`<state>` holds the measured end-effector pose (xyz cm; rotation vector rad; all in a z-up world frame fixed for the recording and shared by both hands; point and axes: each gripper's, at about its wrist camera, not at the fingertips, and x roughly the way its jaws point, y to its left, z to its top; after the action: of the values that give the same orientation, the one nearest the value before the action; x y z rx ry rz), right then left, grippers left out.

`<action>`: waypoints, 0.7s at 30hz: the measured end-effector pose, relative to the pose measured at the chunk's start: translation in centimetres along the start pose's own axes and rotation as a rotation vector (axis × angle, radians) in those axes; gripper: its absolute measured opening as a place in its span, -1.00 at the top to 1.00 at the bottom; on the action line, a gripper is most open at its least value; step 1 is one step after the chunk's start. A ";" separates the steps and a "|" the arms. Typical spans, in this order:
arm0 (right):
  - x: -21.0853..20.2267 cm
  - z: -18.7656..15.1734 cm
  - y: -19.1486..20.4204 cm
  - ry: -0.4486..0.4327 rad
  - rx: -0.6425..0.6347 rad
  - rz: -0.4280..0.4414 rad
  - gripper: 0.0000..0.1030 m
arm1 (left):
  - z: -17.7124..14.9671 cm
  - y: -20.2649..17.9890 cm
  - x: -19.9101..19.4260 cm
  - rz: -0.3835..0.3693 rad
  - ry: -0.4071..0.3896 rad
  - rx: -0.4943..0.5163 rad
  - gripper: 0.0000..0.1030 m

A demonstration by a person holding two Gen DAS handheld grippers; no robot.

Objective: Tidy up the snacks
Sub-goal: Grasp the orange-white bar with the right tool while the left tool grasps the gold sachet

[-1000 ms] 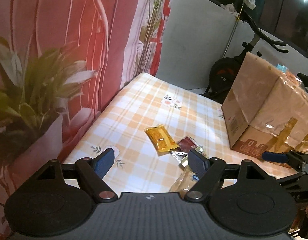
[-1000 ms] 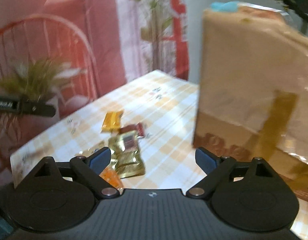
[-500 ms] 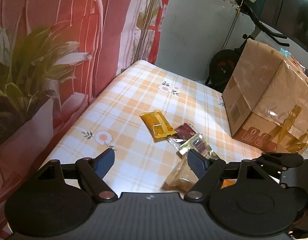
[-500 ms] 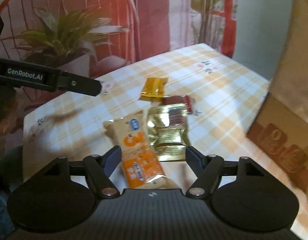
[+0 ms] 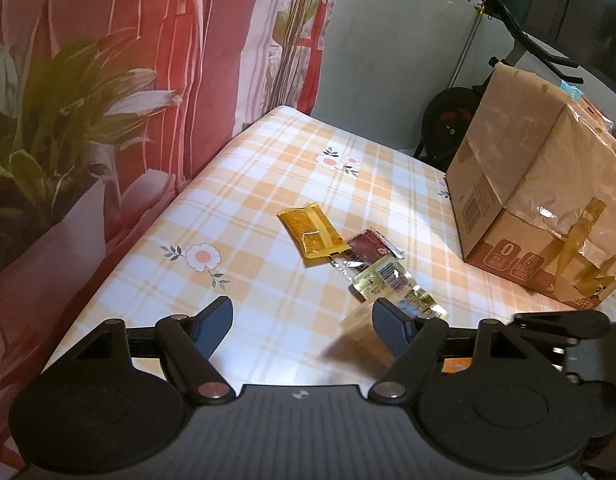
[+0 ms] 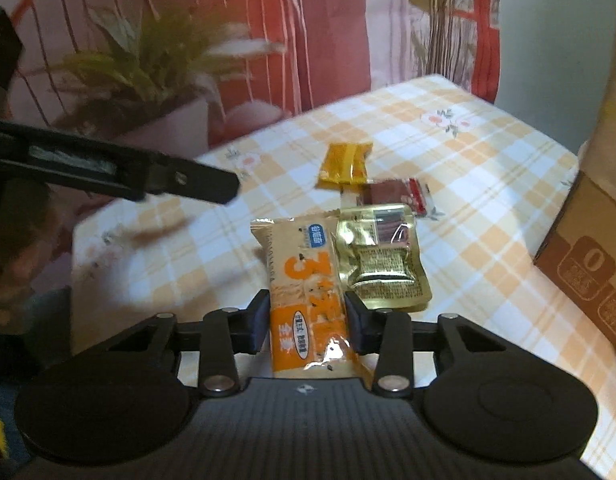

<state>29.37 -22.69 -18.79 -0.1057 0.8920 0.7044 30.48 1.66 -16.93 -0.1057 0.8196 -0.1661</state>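
Note:
My right gripper [image 6: 305,320] is shut on an orange and beige snack packet [image 6: 303,280], its near end pinched between the fingers and its far end pointing away over the checked table [image 6: 488,160]. Beyond it lie a gold foil packet [image 6: 382,258], a dark red packet [image 6: 392,194] and a yellow packet [image 6: 346,164]. In the left wrist view the yellow packet [image 5: 310,230], the red packet [image 5: 366,250] and the gold packet [image 5: 388,282] lie ahead. My left gripper [image 5: 303,330] is open and empty above the table's near edge.
A large taped cardboard box [image 5: 536,200] stands on the table's right side, also in the right wrist view [image 6: 592,264]. A potted plant [image 5: 47,128] and a red curtain [image 5: 147,40] are at the left. An exercise bike [image 5: 468,108] stands behind the table.
My right gripper has swung from the box toward the packets and closed on the orange and beige packet. My left gripper has drawn back slightly and stays open.

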 end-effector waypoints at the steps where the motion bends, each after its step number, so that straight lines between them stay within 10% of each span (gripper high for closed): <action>1: -0.6 -0.2 0.0 -0.020 0.014 -0.001 0.21 | 0.0 -0.1 0.0 0.002 0.000 0.000 -0.51; 21: -8.3 -7.3 -8.6 -0.179 0.384 -0.386 0.21 | -0.3 -5.7 3.8 -0.008 0.076 0.013 -0.51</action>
<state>26.15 -36.32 -18.99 0.1240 0.7907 0.1727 32.20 -4.65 -18.99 -0.0909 0.8936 -0.1836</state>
